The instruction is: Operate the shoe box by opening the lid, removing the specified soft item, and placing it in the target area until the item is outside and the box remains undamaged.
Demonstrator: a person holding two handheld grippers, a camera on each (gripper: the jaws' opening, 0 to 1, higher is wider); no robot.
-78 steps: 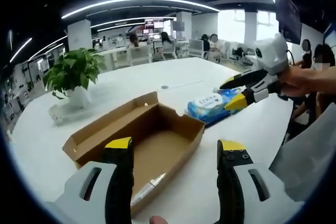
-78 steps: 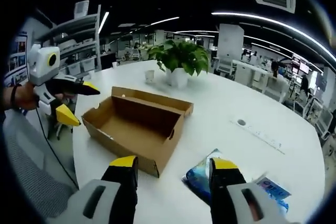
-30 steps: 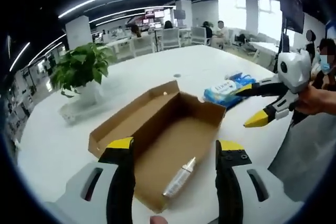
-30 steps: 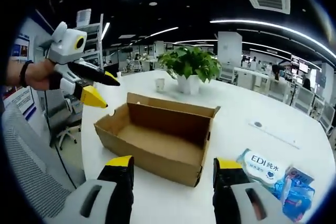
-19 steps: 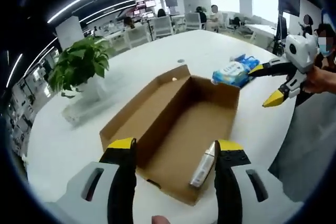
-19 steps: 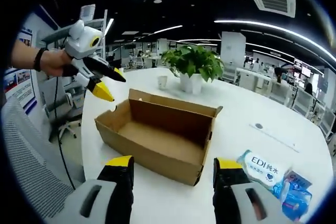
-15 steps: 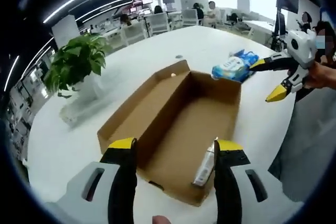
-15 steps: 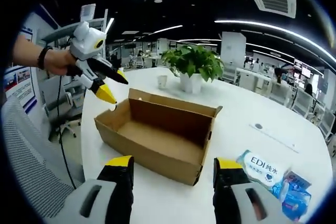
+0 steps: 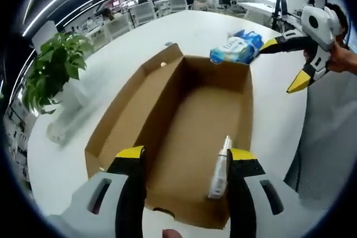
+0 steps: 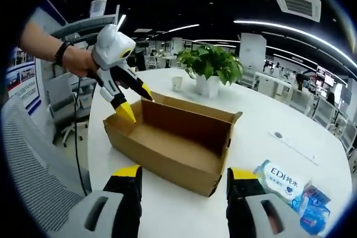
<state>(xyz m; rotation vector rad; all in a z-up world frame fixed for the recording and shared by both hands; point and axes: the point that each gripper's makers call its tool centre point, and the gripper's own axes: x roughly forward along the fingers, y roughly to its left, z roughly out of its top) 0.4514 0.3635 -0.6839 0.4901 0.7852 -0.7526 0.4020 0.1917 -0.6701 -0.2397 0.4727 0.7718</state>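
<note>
The brown cardboard shoe box (image 9: 195, 121) stands open on the white table, its lid flap (image 9: 131, 110) folded up along one long side. Inside, at the near end, lies a small white bottle-like item (image 9: 219, 168). My left gripper (image 9: 187, 154) hangs open just above that end, and it is over the box's end wall in the right gripper view (image 10: 139, 106). A blue-and-white wipes pack (image 9: 237, 49) lies on the table beyond the far end of the box (image 10: 173, 137). My right gripper (image 10: 184, 179) is open and empty, held off to the side of the box (image 9: 278, 69).
A potted green plant (image 10: 215, 65) and a small cup (image 10: 177, 83) stand behind the box. Beside the wipes pack (image 10: 279, 178) lies a smaller blue packet (image 10: 312, 210). Grey fabric of the person's clothing (image 9: 329, 137) is close at the table edge. Office desks and chairs lie beyond.
My left gripper has come forward and down over the near end of the box. The right gripper and the wipes pack have stayed where they were.
</note>
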